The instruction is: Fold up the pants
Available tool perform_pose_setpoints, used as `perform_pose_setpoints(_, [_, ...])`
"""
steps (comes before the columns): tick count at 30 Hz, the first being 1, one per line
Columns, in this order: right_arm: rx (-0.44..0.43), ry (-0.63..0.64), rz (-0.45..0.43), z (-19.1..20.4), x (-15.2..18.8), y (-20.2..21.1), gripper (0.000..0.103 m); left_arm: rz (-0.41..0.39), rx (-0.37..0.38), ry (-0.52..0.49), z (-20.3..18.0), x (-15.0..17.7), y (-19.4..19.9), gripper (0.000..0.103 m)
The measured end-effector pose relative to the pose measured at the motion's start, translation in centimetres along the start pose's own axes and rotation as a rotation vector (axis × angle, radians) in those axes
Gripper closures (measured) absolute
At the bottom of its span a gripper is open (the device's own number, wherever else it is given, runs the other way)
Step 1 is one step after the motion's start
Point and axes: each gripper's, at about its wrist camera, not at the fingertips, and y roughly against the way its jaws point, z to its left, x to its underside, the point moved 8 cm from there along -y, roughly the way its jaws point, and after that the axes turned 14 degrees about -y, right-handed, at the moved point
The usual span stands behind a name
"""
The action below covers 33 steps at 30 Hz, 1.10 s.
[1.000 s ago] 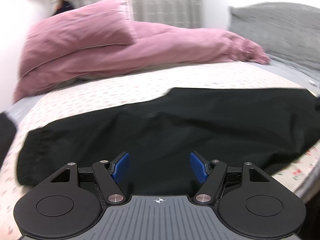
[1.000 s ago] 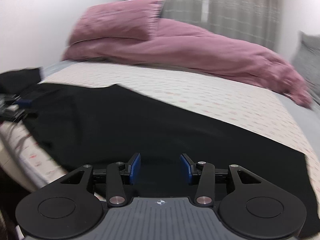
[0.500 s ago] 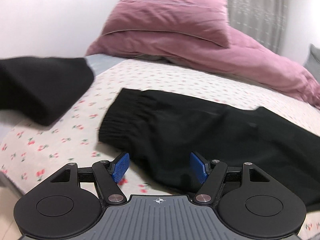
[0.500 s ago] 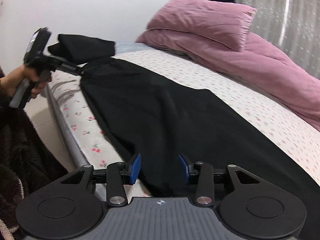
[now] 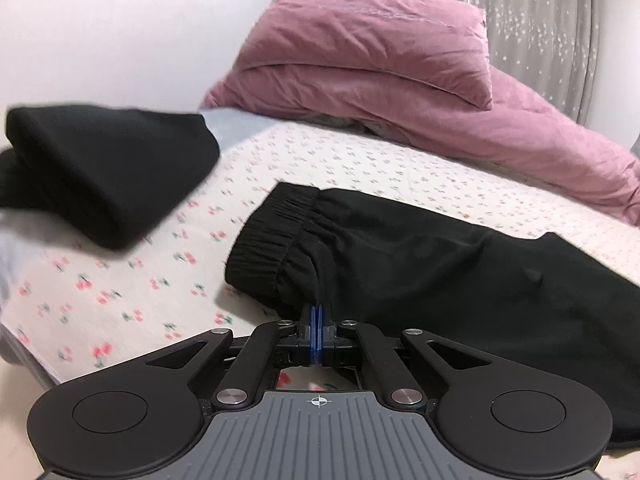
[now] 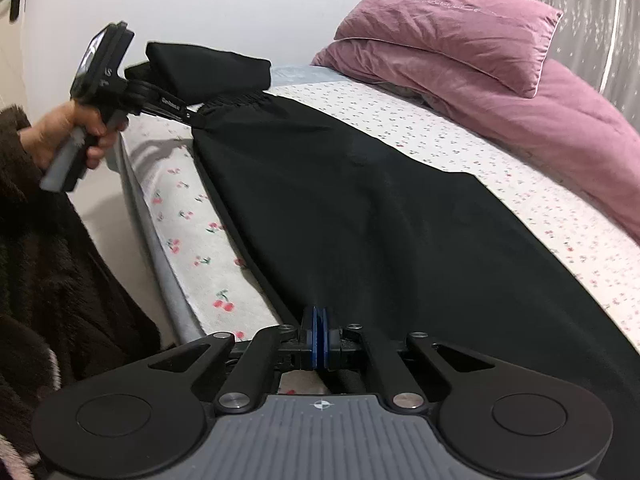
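Note:
Black pants [image 5: 440, 280] lie flat along the near side of the bed, elastic waistband [image 5: 272, 248] to the left. My left gripper [image 5: 318, 316] is closing; its blue pads meet on the near edge just behind the waistband. In the right wrist view the pants [image 6: 360, 208] stretch away toward that left gripper [image 6: 196, 118], held by a hand [image 6: 76, 128] at the waistband corner. My right gripper [image 6: 319, 316] is closing too, pads pinched on the near edge further along the leg.
A folded black garment [image 5: 100, 176] sits on the cherry-print sheet [image 5: 120, 292] left of the waistband. A pink pillow [image 5: 380, 36] and pink duvet [image 5: 520, 148] fill the far side. The bed edge [image 6: 160, 264] and a dark fleece sleeve [image 6: 60, 280] are near left.
Both grippers swung left along the pants, then went from open to shut on the near edge. The left one reached the waistband end, and the fabric there now puckers at its pads.

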Motion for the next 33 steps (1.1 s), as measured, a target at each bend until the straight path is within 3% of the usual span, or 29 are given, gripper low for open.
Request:
perform_pose_setpoints(2, [-0.013,-0.014,0.033,0.0,0.4,-0.4,0.102,0.064,-0.035,-0.013,0.2,0.6,-0.6,0.097])
perform_pose_setpoints(4, [-0.026,-0.022,0.081,-0.1,1.0,-1.0,0.097,0.134,-0.081,-0.103,-0.3,1.3,-1.5,0.090])
perform_pose_setpoints(6, [-0.043,-0.025,0.079,0.0,0.9,-0.6,0.091,0.120,-0.116,-0.129,-0.6,1.1,-1.0,0.086])
perform_pose_setpoints(10, [-0.073,-0.086,-0.005,-0.9,-0.5,1.5,0.075,0.031,-0.203,-0.174,-0.6,-0.6,1.0,0.060])
perform_pose_setpoints(13, [-0.011,-0.154,-0.053,-2.9,-1.9,2.1,0.065,-0.041,-0.203,-0.203,-1.7,-2.5,2.2,0.048])
perform_pose_setpoints(15, [0.059,-0.204,-0.071,-4.5,-2.7,1.7,0.062,-0.072,-0.122,-0.228,-3.7,-4.0,2.3,0.042])
perform_pose_setpoints(19, [0.172,-0.280,-0.072,-7.6,-4.3,-0.1,0.060,-0.106,0.158,-0.292,-10.5,-6.5,1.6,0.038])
perform_pose_setpoints(23, [0.233,-0.315,-0.054,-9.3,-4.8,-2.1,0.059,-0.163,0.355,-0.441,-18.2,-7.8,0.4,0.038])
perform_pose_setpoints(27, [0.276,-0.366,-0.038,-11.0,-4.0,-3.4,0.058,-0.145,0.462,-0.519,-23.5,-6.8,-1.9,0.038])
perform_pose_setpoints(29, [0.320,-0.367,-0.028,-12.4,-3.0,-3.5,0.058,-0.095,0.485,-0.536,-24.7,-5.5,-3.6,0.038])
perform_pose_setpoints(31, [0.360,-0.401,-0.013,-14.4,-1.4,-2.6,0.057,-0.011,0.454,-0.532,-24.2,-4.0,-5.2,0.038])
perform_pose_setpoints(33, [0.377,-0.445,-0.025,-16.0,-0.1,-1.2,0.055,0.015,0.463,-0.482,-22.8,-3.2,-5.4,0.036])
